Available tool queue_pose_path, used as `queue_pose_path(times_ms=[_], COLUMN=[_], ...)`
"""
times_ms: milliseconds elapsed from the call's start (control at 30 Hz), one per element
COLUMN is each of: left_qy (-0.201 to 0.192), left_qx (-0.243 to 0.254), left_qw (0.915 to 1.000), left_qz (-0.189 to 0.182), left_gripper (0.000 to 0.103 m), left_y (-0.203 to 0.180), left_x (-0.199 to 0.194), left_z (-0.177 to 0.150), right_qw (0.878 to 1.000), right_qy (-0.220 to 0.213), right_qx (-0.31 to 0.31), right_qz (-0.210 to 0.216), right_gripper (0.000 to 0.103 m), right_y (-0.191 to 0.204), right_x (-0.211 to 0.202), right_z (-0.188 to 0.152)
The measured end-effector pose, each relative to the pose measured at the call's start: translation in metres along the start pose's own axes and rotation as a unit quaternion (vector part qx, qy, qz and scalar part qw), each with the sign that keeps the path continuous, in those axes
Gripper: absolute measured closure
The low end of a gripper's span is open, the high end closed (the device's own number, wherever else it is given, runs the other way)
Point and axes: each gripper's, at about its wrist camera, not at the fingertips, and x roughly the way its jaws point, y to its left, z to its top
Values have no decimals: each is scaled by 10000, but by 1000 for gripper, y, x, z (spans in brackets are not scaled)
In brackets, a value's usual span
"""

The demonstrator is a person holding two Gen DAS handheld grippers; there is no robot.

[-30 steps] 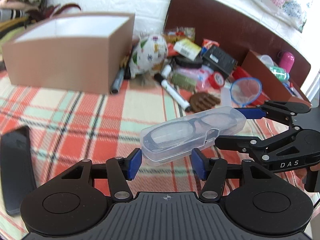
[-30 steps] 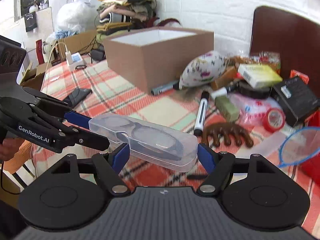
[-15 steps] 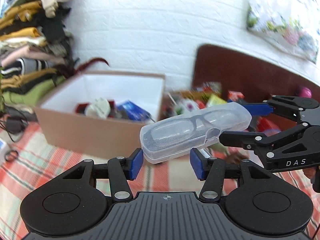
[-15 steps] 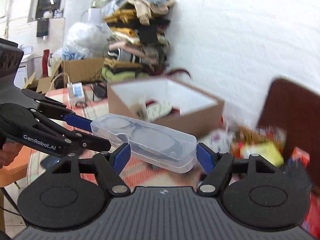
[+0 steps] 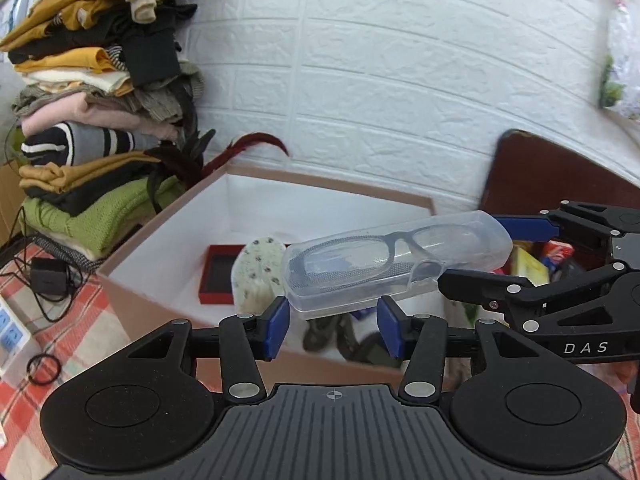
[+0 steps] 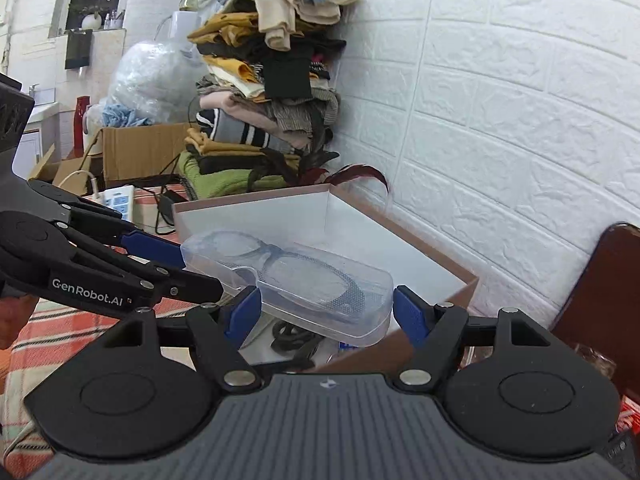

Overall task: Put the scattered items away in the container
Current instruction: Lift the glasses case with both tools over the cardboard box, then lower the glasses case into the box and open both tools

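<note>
While the left wrist view looks down, the clear glasses case [image 5: 396,264] hangs over the open cardboard box [image 5: 168,216], its near end between the left tool [image 5: 333,330] pads, which look a bit slack, so can't tell if it's gripping. Right wrist view: right tool [image 6: 325,314] same story, can't tell. Looks like the drop-off step; next, lower and let go together.

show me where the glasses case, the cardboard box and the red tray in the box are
glasses case [image 5: 396,260], left wrist view, middle of the clear lid over the frames
cardboard box [image 5: 332,184], left wrist view, brown far rim
red tray [image 5: 218,276], left wrist view, dark inner floor
</note>
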Motion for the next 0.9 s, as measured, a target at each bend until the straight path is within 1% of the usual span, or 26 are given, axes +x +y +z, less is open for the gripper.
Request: queue_pose_path(times_ms=[200,400,467,500,533,567,600,633,667,700,767,833,867,900], left_qy=[220,618,646,628,597,603,595,571,547,528,488,434,430,433], left_qx=[-27,-295,-386,-446,-515,-589,-620,-628,-636,-635,-639,-658,-704,-766], left_qw=[9997,9973,9964,9961,9958,9950,9948,9949,9950,9954,9954,9950,9946,9943], left_qz=[123,262,385,426,457,529,553,545,536,480,517,620,623,601], left_gripper=[52,54,48,47,37,21,16,16,14,13,8,4,1,0], left_y=[33,70,77,80,82,84,83,83,82,81,78,76,76,75], left_x=[50,101,116,123,129,134,135,134,134,132,126,119,115,112], left_z=[25,43,48,49,50,49,48,47,46,45,43,41,40,39], right_qw=[9998,9989,9983,9977,9966,9950,9930,9922,9920,9919,9925,9940,9949,9959], right_qy=[171,432,531,599,705,833,960,955,845,772,709,694,678,655], right_qx=[50,-178,-256,-302,-396,-529,-661,-797,-936,-1008,-994,-842,-747,-629], right_qz=[74,22,14,68,129,162,195,126,-24,-77,-31,9,15,26], right_gripper=[26,26,26,26,27,25,24,17,10,10,10,8,8,6], right_y=[-20,-18,-15,-13,-9,-4,1,6,10,13,12,9,8,5], right_x=[60,123,143,152,160,165,171,172,170,167,161,153,150,144], right_z=[19,32,35,35,35,35,36,35,33,32,30,31,31,30])
